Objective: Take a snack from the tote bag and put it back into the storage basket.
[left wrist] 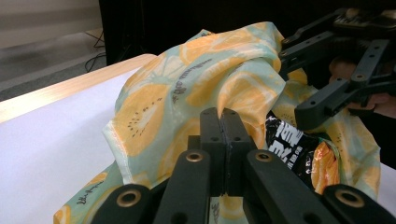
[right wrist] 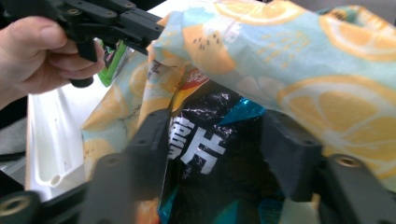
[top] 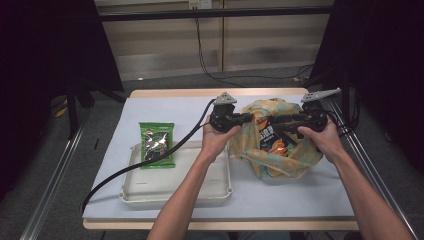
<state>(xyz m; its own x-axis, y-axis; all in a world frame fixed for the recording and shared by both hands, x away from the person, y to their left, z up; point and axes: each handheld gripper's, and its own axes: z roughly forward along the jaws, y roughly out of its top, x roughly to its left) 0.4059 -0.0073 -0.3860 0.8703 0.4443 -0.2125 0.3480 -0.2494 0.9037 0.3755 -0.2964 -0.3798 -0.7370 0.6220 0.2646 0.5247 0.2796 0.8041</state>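
My left gripper (top: pixel 248 119) pinches the fruit-print bag (top: pixel 280 160) rim right of the tray (top: pixel 150 192); my right gripper (right wrist: pixel 215 149), level and facing it, stands parted around the black snack packet (right wrist: pixel 210 154).

The lower part of the black snack packet (right wrist: pixel 210 163) is being cut off by the picture's bottom edge between the right gripper's (right wrist: pixel 212 154) blurred fingers (right wrist: pixel 147 140); its top is being covered by the fruit-print cloth bag (right wrist: pixel 289 56) (the packet's lettering partly hidden).
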